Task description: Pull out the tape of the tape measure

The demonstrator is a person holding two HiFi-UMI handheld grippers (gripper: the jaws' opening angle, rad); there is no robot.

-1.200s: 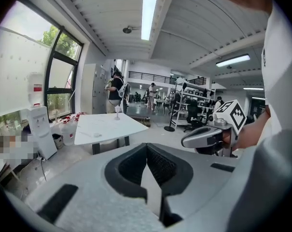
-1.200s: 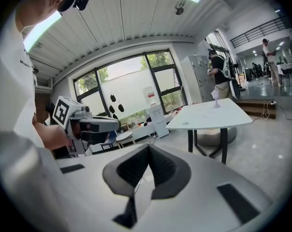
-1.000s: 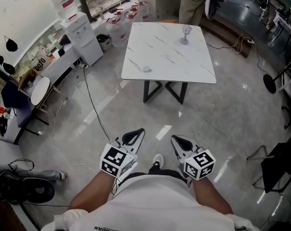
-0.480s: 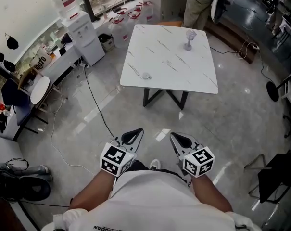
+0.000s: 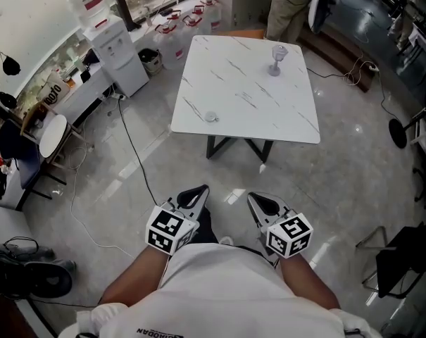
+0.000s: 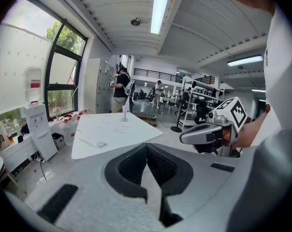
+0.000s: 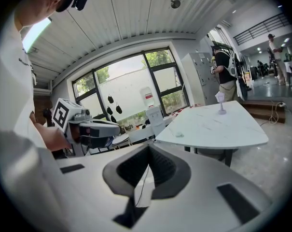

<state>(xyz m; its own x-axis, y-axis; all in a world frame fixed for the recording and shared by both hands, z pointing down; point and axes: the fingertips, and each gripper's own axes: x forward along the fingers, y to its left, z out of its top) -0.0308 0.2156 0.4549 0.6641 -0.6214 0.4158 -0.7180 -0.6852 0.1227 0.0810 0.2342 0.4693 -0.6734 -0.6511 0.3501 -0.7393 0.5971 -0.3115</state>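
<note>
A small round whitish object (image 5: 211, 117), likely the tape measure, lies near the front left of the white marble table (image 5: 269, 108). It also shows in the left gripper view (image 6: 101, 143) and in the right gripper view (image 7: 178, 135). My left gripper (image 5: 195, 197) and right gripper (image 5: 260, 204) are held side by side in front of my body, well short of the table. Both are shut, with nothing between the pads. Each shows in the other's view: the right gripper (image 6: 203, 134) and the left gripper (image 7: 95, 129).
A stemmed glass (image 5: 274, 58) stands at the table's far right. A person (image 5: 286, 5) stands beyond the table. A water dispenser (image 5: 117, 48) and a desk are at the left, a cable (image 5: 135, 160) runs across the floor, and a black chair (image 5: 403, 252) stands at the right.
Both grippers have moved forward over the floor with me toward the table. The table and the object on it sit a little nearer. The jaws stay shut.
</note>
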